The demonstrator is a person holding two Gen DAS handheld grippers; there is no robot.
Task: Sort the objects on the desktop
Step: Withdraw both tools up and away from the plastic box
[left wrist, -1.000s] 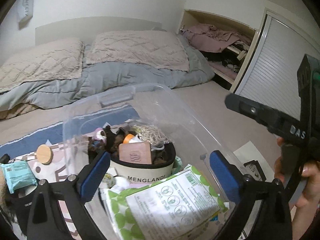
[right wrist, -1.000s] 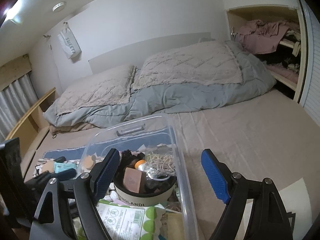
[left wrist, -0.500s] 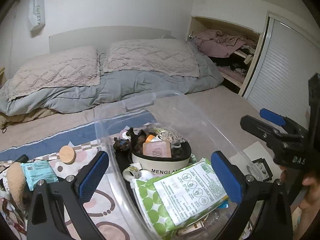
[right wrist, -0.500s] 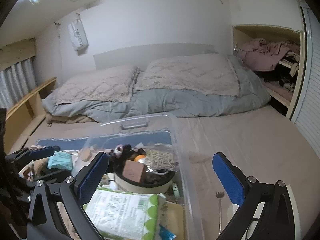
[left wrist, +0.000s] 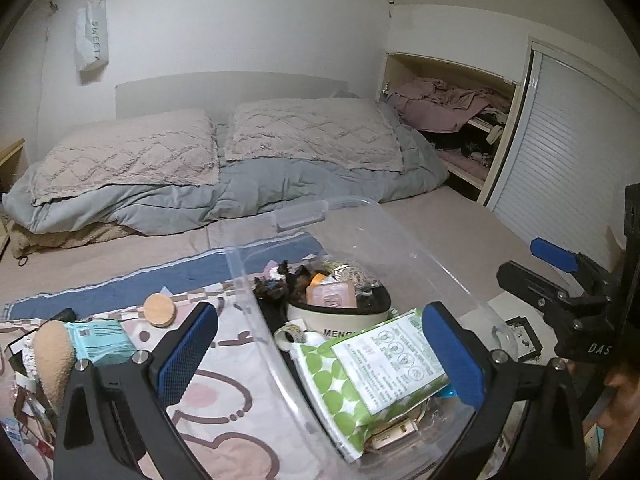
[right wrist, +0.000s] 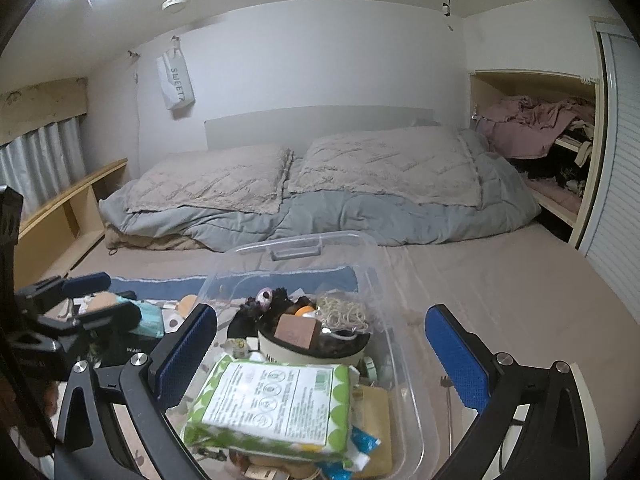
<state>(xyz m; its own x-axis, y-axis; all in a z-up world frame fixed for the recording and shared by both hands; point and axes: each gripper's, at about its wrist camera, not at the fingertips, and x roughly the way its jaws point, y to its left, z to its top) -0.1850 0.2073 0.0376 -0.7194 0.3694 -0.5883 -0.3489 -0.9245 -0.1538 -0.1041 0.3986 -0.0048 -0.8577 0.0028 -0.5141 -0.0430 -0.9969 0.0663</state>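
Left gripper (left wrist: 318, 354): jaws spread, empty, above near edge of clear bin (left wrist: 460, 292). Right gripper (right wrist: 320, 356): jaws spread, empty, over same bin. Unsorted: teal packet (left wrist: 100, 340), wooden lid (left wrist: 160, 309), on mat left of bin. Already inside: wipes pack (right wrist: 276, 400), round pouch (right wrist: 312, 344).

Hazards:
- Gripper collision over bin, likely when crossing.
- Bin wall catch, tipping contents.
- Lid slip from flat pinch.

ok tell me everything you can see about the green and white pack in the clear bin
The pack is a soft, pillow-like plastic packet, white with green dots along its edges and a large white printed label with small round icons facing up. It lies tilted at the near end of the clear bin, on top of other small packets, in front of the round cream pouch. Neither hand-held gripper touches it.
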